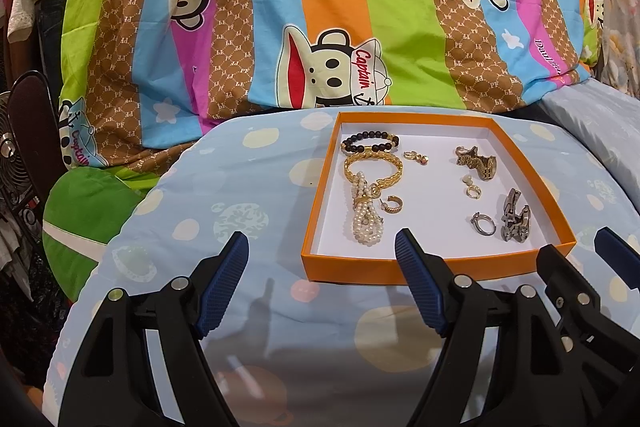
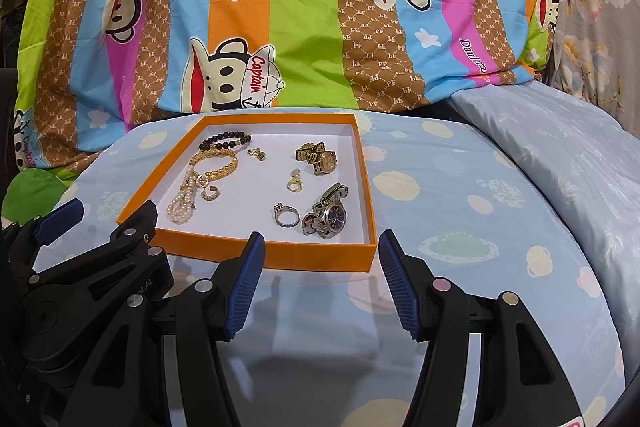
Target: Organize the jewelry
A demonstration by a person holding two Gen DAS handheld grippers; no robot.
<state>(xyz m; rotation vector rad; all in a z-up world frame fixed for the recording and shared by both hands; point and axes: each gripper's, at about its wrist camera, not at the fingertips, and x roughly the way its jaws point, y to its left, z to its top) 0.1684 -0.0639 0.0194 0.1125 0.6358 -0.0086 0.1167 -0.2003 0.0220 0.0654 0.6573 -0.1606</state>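
My left gripper (image 1: pixel 322 249) hovers over the pale blue spotted sheet (image 1: pixel 248 187), jaws apart, nothing between the blue pads, just short of the near left corner of the orange tray (image 1: pixel 436 265). The tray, white inside, lies flat on the sheet in front of a striped cartoon-monkey blanket (image 1: pixel 280 7).

Tray contents, left to right:
- black bead bracelet (image 1: pixel 370 141) at the far left corner;
- gold chain bracelet (image 1: pixel 374 169) just nearer, touching the pearl strand (image 1: pixel 366 221), which runs toward the near wall;
- gold hoop earring (image 1: pixel 393 205) beside the pearls;
- small gold earring (image 1: pixel 415 157) near the middle, farther back;
- gold ring (image 1: pixel 472 190) and silver ring (image 1: pixel 485 224) right of centre;
- gold watch (image 2: pixel 318 157) at the far right;
- silver watch (image 2: pixel 326 217) at the near right, just beside the silver ring.

My right gripper (image 2: pixel 320 259) hovers before the tray's near right corner, jaws likewise apart and empty, close beside the left one.
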